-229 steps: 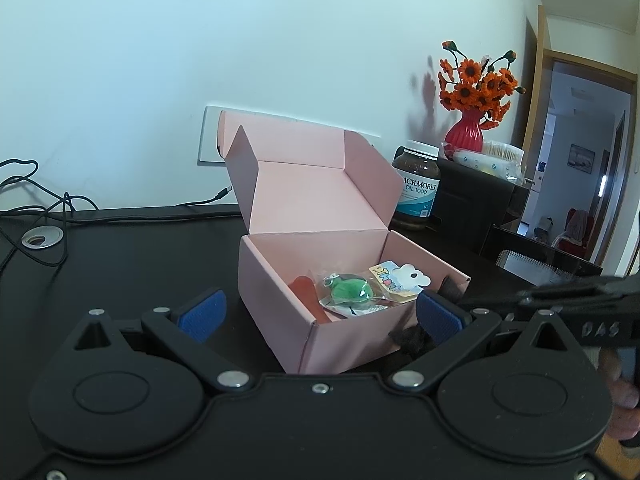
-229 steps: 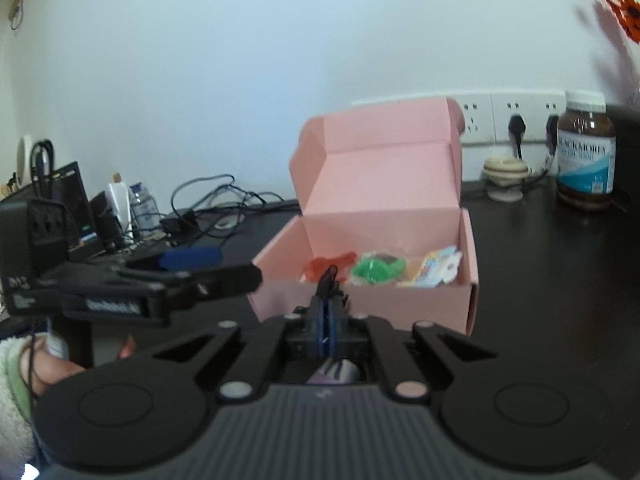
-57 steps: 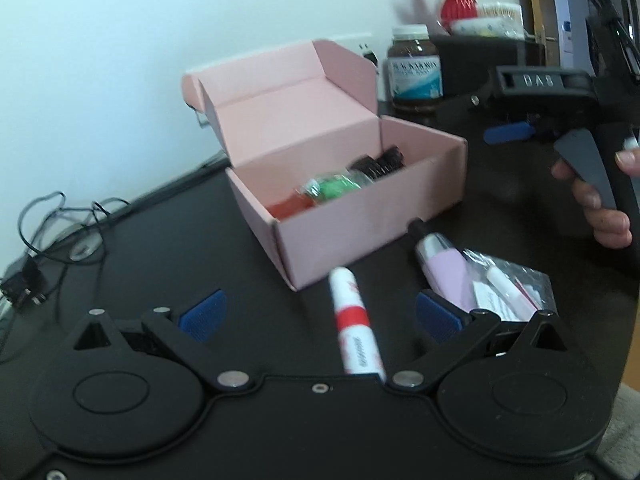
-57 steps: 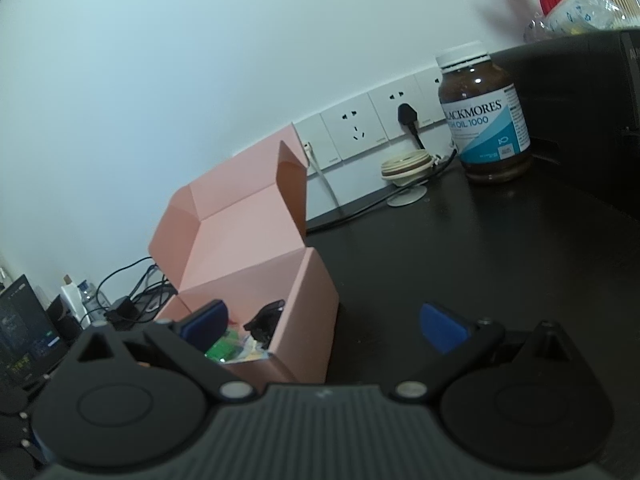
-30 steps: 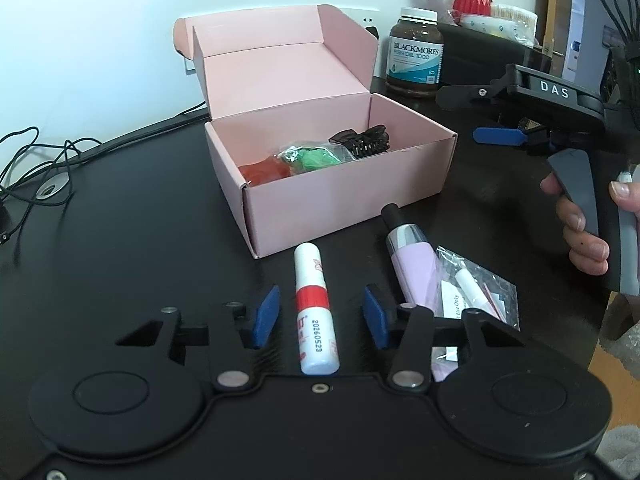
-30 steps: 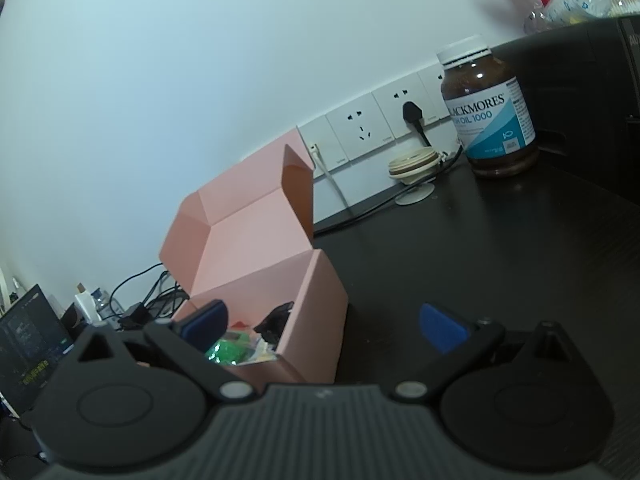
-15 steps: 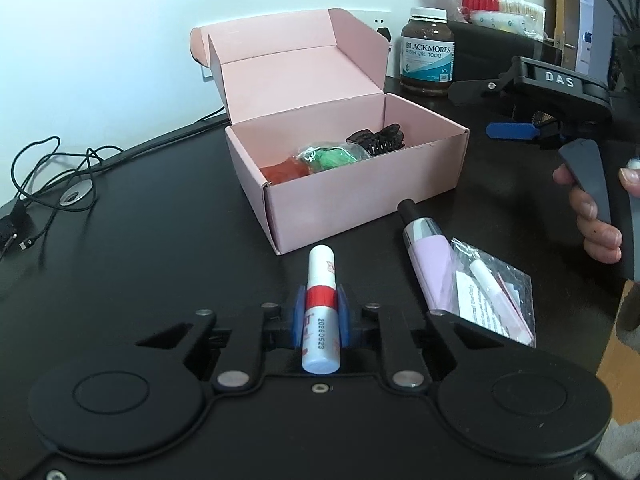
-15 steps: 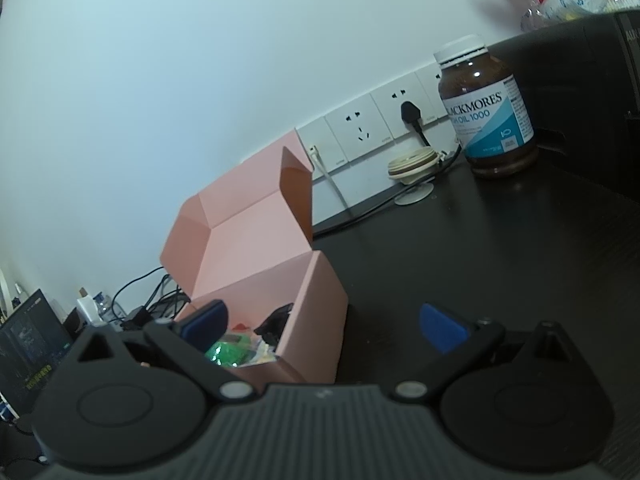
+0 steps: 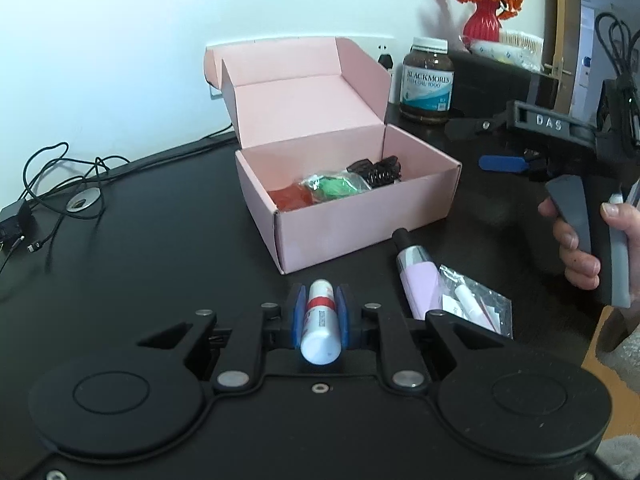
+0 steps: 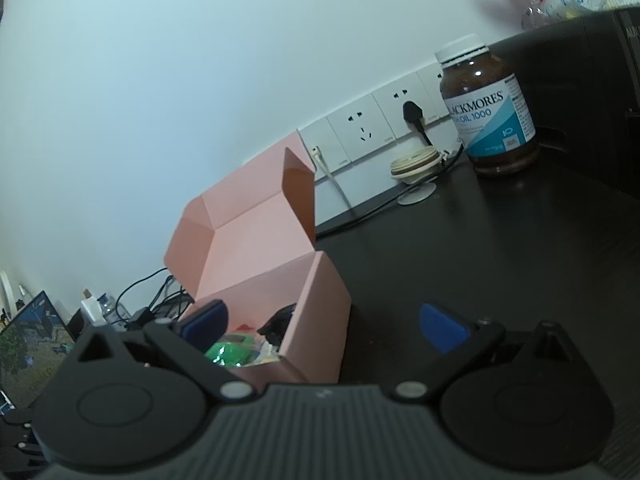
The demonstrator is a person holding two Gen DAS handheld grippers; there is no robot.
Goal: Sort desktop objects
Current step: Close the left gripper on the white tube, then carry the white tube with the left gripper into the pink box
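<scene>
My left gripper [image 9: 319, 314] is shut on a white tube with a red band [image 9: 319, 322], held just in front of the open pink box [image 9: 360, 216]. The box holds a red item, a green packet [image 9: 334, 185] and a black hair clip [image 9: 376, 170]. A lilac tube [image 9: 416, 280] and a clear bag with a small white tube [image 9: 476, 304] lie on the black desk right of my left gripper. My right gripper [image 10: 324, 326] is open and empty, beside the box's right wall [image 10: 316, 320]; it also shows in the left wrist view [image 9: 504, 162].
A brown supplement bottle [image 9: 427, 80] [image 10: 490, 108] stands behind the box near wall sockets [image 10: 384, 124]. A red vase with orange flowers [image 9: 486, 8] sits on a black unit. Cables and a charger [image 9: 52, 184] lie at far left. The desk edge is at right.
My left gripper has closed on the white tube with the red band and lifted it slightly toward the box. The right gripper has stayed open and nearly still.
</scene>
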